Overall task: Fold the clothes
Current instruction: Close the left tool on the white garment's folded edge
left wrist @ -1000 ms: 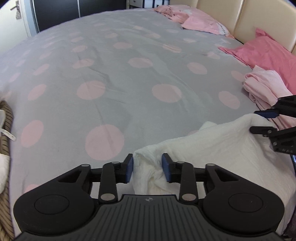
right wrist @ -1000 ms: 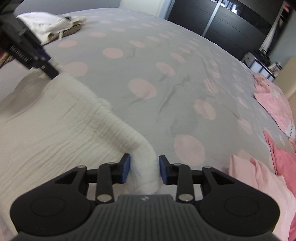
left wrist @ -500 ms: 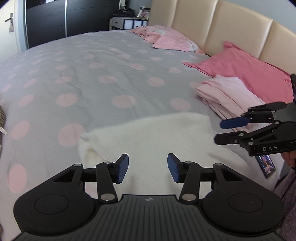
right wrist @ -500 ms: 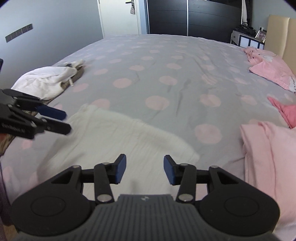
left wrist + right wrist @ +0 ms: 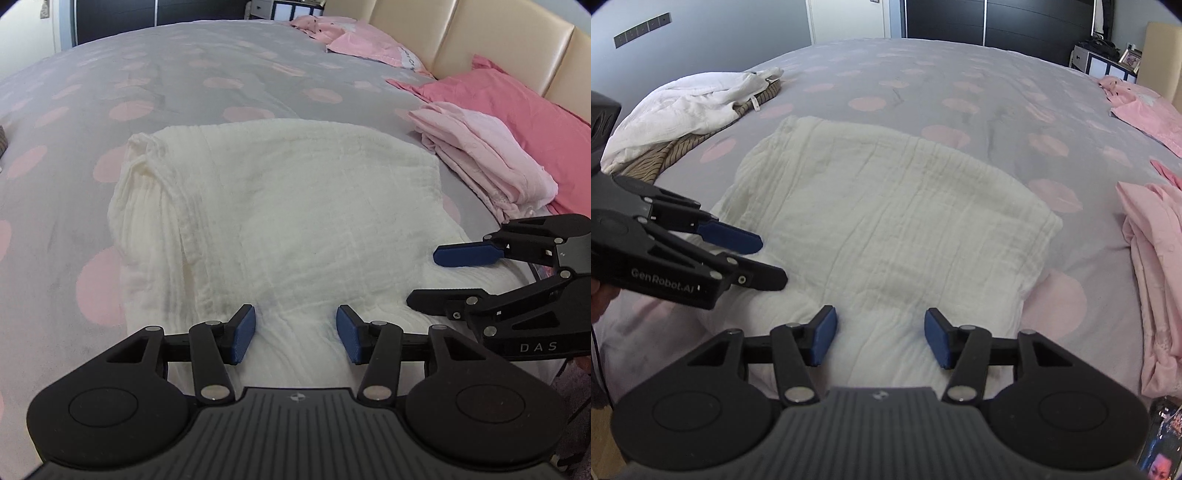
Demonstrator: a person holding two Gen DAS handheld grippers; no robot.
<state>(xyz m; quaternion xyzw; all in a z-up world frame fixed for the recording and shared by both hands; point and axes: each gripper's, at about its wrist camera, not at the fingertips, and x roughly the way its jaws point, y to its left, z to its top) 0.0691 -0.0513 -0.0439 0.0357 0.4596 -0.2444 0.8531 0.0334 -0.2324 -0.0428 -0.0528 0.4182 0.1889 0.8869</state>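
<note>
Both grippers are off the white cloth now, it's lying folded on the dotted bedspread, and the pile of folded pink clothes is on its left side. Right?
Not quite: the folded pink clothes lie to the right of the white cloth, toward the headboard, as the left wrist view shows. The rest holds: the left gripper and right gripper are opening, with nothing pinched.

Two hand-held grippers: the left hand-held gripper (image 5: 295, 334) and the right hand-held gripper (image 5: 880, 338). One cream cloth (image 5: 280, 221) at frame centre. One folded pale pink pile (image 5: 484, 155) at right. One dark pink pillow (image 5: 517, 107) at upper right. One bed (image 5: 184, 92).
</note>
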